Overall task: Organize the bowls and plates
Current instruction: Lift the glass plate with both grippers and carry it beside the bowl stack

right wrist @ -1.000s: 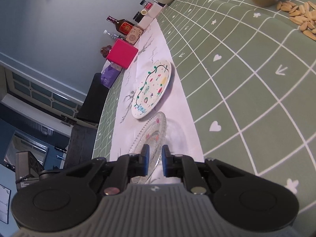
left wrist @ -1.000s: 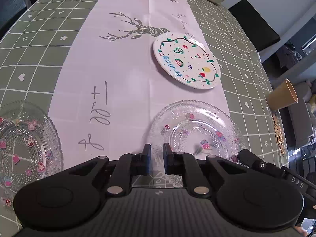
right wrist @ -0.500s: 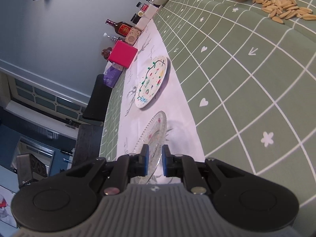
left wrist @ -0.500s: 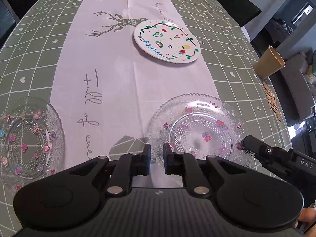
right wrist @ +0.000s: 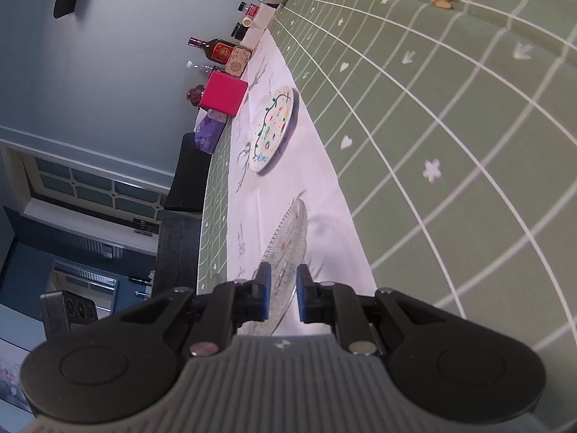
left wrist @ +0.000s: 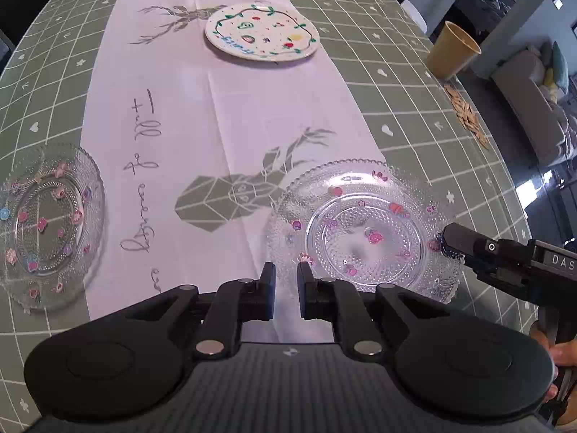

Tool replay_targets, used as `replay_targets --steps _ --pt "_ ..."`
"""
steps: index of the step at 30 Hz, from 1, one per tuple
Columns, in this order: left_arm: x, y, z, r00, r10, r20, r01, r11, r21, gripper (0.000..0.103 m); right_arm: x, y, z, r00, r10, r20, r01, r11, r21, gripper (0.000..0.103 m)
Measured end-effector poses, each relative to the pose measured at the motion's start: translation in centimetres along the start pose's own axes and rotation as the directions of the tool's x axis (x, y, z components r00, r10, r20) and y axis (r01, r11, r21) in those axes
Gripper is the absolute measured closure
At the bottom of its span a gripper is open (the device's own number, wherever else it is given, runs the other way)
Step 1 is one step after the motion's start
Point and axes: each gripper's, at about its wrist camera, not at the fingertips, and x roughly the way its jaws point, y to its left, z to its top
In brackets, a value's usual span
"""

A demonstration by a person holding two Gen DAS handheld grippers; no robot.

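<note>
Since a second ago left camera has pulled back and up: glass plate (left wrist: 364, 231) now shows whole, deer print on the white runner (left wrist: 216, 115) uncovered just left of it. Right gripper (right wrist: 282, 285) clamps this plate's right rim, rim sits between the blue pads (right wrist: 266, 290); in the left view its black finger (left wrist: 465, 243) overlaps the rim. In the right view the plate runs edge-on, tilted; lifted off the cloth or not, cannot tell. Left gripper (left wrist: 286, 281) holds nothing, jaws nearly closed with a narrow gap, just beside the plate's near-left edge. Second glass plate (left wrist: 47, 223) lies flat well left of it, half on the green tablecloth (left wrist: 414, 108). Painted white plate (left wrist: 261, 32) beyond it on the runner. Paper cup (left wrist: 452, 50) and scattered nuts (left wrist: 467, 115) far right of it. Pink box (right wrist: 223, 93) and bottles behind painted plate.
</note>
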Motion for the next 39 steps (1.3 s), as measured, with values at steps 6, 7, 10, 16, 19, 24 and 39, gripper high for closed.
replay_targets --steps 6,7,10,16,19,24,39 --pt "-0.7 -2.7 -2.3 0.990 -0.123 -0.066 0.131 0.983 0.126 0.100 -1.3 -1.3 -2.3 0.998 0.031 -0.059 -0.027 0.998 0.055 0.093" --pt "-1.1 -3.5 -2.6 0.991 -0.119 -0.059 0.127 0.980 0.155 0.100 -1.4 -1.3 -2.7 0.997 0.034 -0.068 -0.029 0.998 0.064 0.093" --pt "-1.8 -5.3 -3.7 0.998 -0.061 -0.010 0.062 0.970 0.235 0.100 -1.5 -0.9 -3.7 0.998 -0.001 -0.062 0.002 1.000 0.020 0.095" --pt "-1.8 -5.0 -4.1 0.999 -0.035 -0.006 0.035 0.977 0.211 0.100 -2.1 -2.1 -4.4 0.996 -0.010 -0.092 0.015 0.998 0.057 0.098" --pt "-2.3 -4.5 -4.3 1.000 -0.018 0.008 0.016 0.982 0.187 0.100 -2.6 -2.1 -4.5 0.995 -0.015 -0.103 0.021 0.998 0.055 0.098" --pt "-3.4 -4.5 -5.0 1.000 -0.014 0.019 0.010 0.979 0.202 0.098 -2.7 -2.4 -4.3 0.995 -0.009 -0.102 0.012 0.999 0.034 0.103" --pt "-5.6 -2.4 -5.5 0.996 0.005 0.086 -0.017 0.989 0.144 0.093 -1.5 -2.9 -3.4 0.993 -0.053 -0.104 0.059 0.997 0.057 0.096"
